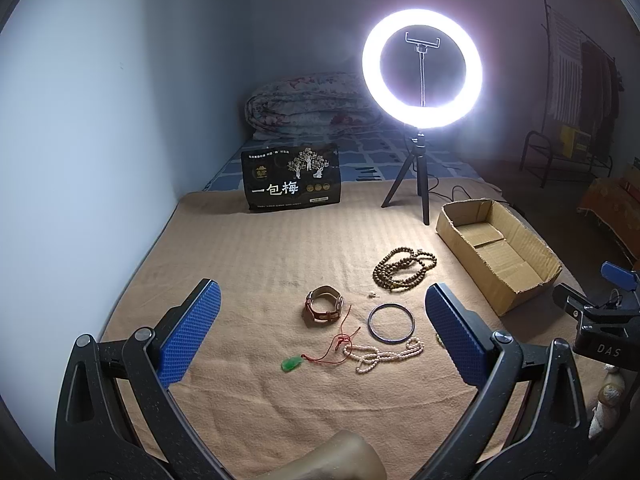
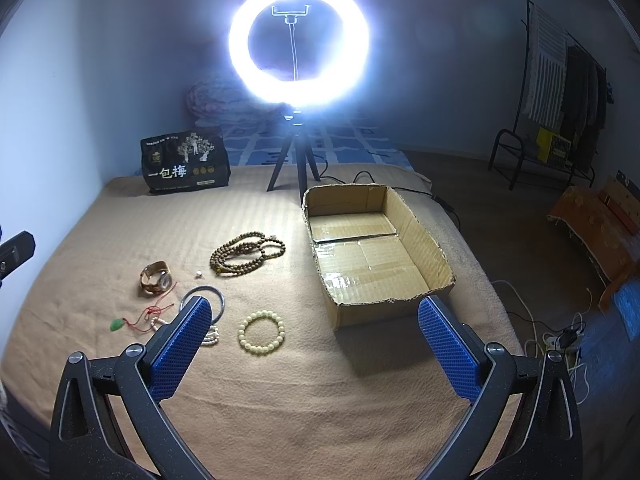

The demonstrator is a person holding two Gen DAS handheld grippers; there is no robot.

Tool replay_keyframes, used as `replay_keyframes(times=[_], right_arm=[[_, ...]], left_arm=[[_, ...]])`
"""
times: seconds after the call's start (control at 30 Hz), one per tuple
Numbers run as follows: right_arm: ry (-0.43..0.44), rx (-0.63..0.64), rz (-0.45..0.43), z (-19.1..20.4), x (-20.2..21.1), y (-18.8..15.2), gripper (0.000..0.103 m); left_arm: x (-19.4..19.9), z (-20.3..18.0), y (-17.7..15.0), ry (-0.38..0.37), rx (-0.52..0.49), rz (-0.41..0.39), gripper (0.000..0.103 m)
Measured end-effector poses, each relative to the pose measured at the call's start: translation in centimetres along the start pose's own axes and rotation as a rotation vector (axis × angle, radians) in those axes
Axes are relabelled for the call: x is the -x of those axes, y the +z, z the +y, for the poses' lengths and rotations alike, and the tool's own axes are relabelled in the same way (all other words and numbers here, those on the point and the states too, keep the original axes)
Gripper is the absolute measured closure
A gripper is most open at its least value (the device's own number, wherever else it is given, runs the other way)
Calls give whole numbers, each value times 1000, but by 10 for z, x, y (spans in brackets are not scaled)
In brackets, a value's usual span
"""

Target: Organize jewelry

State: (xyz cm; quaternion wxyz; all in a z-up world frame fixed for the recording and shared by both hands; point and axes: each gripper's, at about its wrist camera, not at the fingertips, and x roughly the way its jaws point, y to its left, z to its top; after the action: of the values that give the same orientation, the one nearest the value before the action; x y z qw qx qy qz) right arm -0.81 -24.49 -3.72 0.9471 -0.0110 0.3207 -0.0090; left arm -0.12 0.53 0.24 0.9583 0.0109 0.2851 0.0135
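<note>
Jewelry lies on a tan blanket (image 1: 256, 248): a brown bead necklace (image 1: 402, 270) (image 2: 246, 252), a brown leather watch (image 1: 325, 305) (image 2: 156, 278), a dark bangle (image 1: 391, 323) (image 2: 202, 298), a green pendant on red cord (image 1: 292, 363) (image 2: 117, 324), a white pearl string (image 1: 382, 354) and a pale yellow bead bracelet (image 2: 262, 332). An open, empty cardboard box (image 1: 500, 252) (image 2: 376, 248) sits to the right. My left gripper (image 1: 322, 332) is open above the jewelry. My right gripper (image 2: 314, 344) is open, near the bracelet and box.
A lit ring light on a tripod (image 1: 422, 76) (image 2: 298, 40) stands behind the box. A black snack bag (image 1: 291, 178) (image 2: 186, 162) stands at the back. A folded quilt (image 1: 308, 106) lies by the wall. A clothes rack (image 2: 560, 92) and cables (image 2: 560, 336) are right.
</note>
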Motion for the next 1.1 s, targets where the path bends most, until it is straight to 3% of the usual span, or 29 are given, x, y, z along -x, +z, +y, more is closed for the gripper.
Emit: replay_keyframes(times=[1.1], right_arm=[[10, 23, 2, 6, -3, -3, 0]], left_arm=[[-12, 19, -4, 18, 4, 24, 0]])
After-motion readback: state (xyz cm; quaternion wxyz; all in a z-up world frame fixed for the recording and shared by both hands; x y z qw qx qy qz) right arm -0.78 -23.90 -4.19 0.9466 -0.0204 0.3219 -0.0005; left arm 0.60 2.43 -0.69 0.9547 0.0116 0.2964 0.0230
